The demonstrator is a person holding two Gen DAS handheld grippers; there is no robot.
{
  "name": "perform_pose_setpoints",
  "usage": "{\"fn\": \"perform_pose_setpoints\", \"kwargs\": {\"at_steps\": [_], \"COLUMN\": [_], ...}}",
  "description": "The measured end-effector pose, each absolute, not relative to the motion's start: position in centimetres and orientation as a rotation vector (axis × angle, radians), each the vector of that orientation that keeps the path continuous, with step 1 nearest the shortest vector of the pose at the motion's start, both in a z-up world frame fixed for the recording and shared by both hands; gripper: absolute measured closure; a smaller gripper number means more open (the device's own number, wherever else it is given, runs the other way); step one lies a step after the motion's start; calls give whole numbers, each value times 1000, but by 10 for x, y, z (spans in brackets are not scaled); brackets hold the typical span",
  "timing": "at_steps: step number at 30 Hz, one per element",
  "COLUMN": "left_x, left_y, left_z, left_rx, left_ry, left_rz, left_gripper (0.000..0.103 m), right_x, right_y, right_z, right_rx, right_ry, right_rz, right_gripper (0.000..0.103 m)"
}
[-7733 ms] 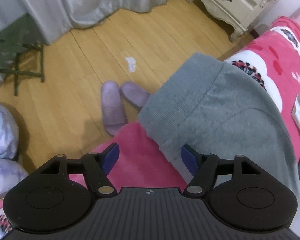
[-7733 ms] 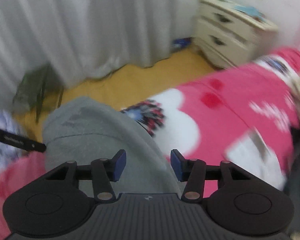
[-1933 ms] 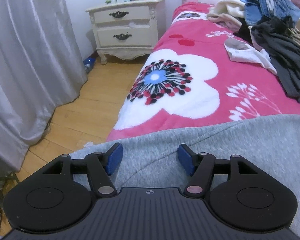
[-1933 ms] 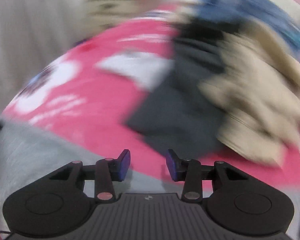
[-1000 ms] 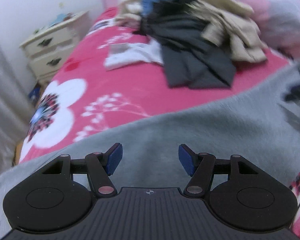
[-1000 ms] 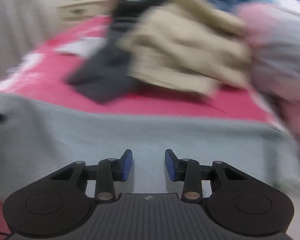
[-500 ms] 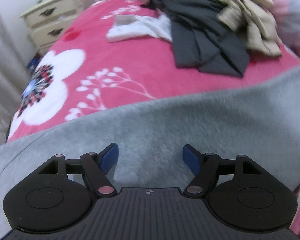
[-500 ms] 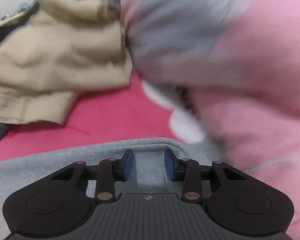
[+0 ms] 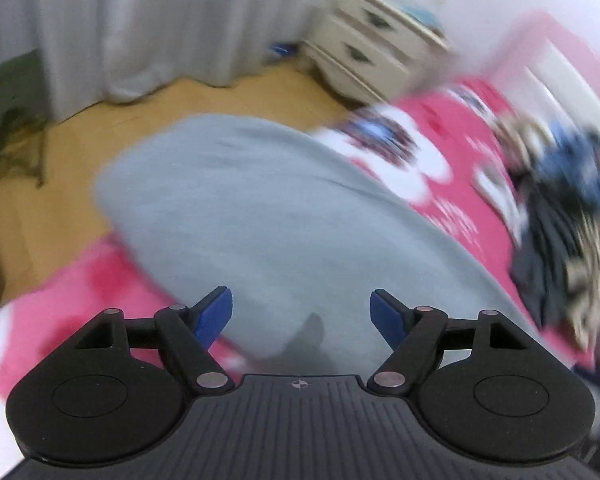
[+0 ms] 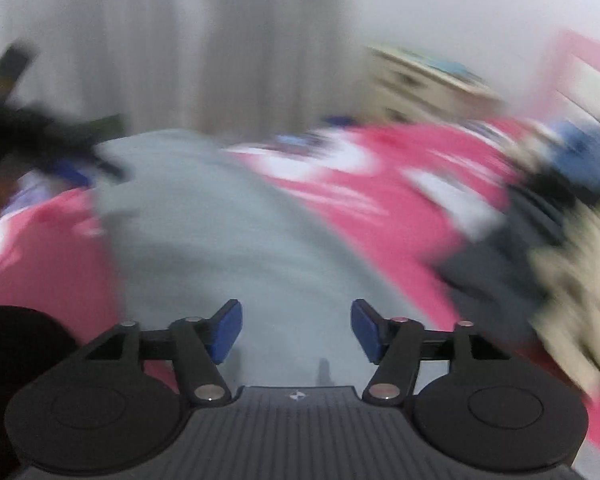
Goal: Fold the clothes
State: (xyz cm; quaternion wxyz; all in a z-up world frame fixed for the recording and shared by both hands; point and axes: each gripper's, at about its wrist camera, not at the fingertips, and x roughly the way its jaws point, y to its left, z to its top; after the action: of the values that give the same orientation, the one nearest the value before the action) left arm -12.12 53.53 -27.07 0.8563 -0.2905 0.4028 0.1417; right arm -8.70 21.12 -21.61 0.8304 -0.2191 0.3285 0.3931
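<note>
Left gripper (image 9: 301,312) jaws spread wide, blue pads (image 9: 214,314) apart, nothing between them. Left wrist view, blurred: grey garment (image 9: 260,220) lies flat on pink floral bedspread (image 9: 452,184), running from the jaws up toward 11 o'clock, its far end hanging over the bed edge above wooden floor (image 9: 60,184). Cream nightstand (image 9: 376,52) at 1 o'clock, grey curtain (image 9: 140,28) at 11–12 o'clock, green stool (image 9: 8,120) at 9–10 o'clock. Heap of dark, blue and beige clothes (image 9: 568,216) at 3 o'clock on the bedspread, just beside the garment's edge.

Right gripper (image 10: 296,330) also released, pads (image 10: 226,332) well apart, empty. Right wrist view, heavy blur: grey garment (image 10: 220,232) fills centre from the jaws up to 11 o'clock. Pink bedspread (image 10: 380,200) at 2 o'clock. Clothes pile (image 10: 548,240) at 3 o'clock. Nightstand (image 10: 424,80) at 1 o'clock. Dark blurred shape at 9–10 o'clock near the garment's far corner, cannot tell what.
</note>
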Motion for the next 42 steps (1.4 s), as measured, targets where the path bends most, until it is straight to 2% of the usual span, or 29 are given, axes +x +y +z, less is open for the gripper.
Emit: {"fn": "perform_pose_setpoints", "kwargs": {"at_steps": [5, 9, 11, 14, 17, 20, 23, 28, 29, 32, 34, 36, 37, 39, 42], "left_x": [-127, -119, -114, -108, -104, -103, -107, -102, -100, -91, -88, -88, -90, -93, -94], "left_y": [594, 636, 647, 656, 657, 656, 652, 655, 652, 645, 642, 642, 642, 646, 649], "left_z": [-283, -310, -324, -340, -348, -339, -330, -359, -359, -348, -338, -332, -330, -330, -323], "left_rx": [-731, -837, -872, -923, -957, -976, -962, -1012, -991, -897, -871, -870, -879, -899, -878], "left_ry": [763, 747, 754, 768, 784, 745, 695, 776, 775, 760, 725, 675, 647, 610, 578], "left_rz": [427, 505, 515, 500, 476, 441, 416, 432, 431, 418, 420, 434, 447, 480, 509], "left_gripper": [16, 12, 11, 5, 4, 14, 9, 6, 6, 8, 14, 26, 32, 61, 76], "right_x": [-122, -124, -121, -127, -126, -119, -113, -126, -121, -106, -98, -93, -91, -87, -85], "right_y": [330, 385, 400, 414, 421, 415, 414, 433, 434, 437, 436, 441, 444, 447, 446], "right_z": [-244, -263, -274, -290, -313, -315, -313, -325, -323, -316, -309, -310, -311, -308, -297], "right_rx": [-663, -698, -706, -741, -801, -762, -719, -829, -808, -743, -692, -689, -691, -681, -638], "right_ry": [609, 579, 595, 607, 612, 624, 635, 538, 549, 578, 596, 630, 646, 673, 689], "right_rz": [964, 1007, 1038, 1058, 989, 903, 859, 884, 874, 837, 801, 807, 812, 822, 851], "right_gripper": [33, 27, 26, 26, 27, 29, 29, 30, 31, 50, 64, 82, 85, 90, 93]}}
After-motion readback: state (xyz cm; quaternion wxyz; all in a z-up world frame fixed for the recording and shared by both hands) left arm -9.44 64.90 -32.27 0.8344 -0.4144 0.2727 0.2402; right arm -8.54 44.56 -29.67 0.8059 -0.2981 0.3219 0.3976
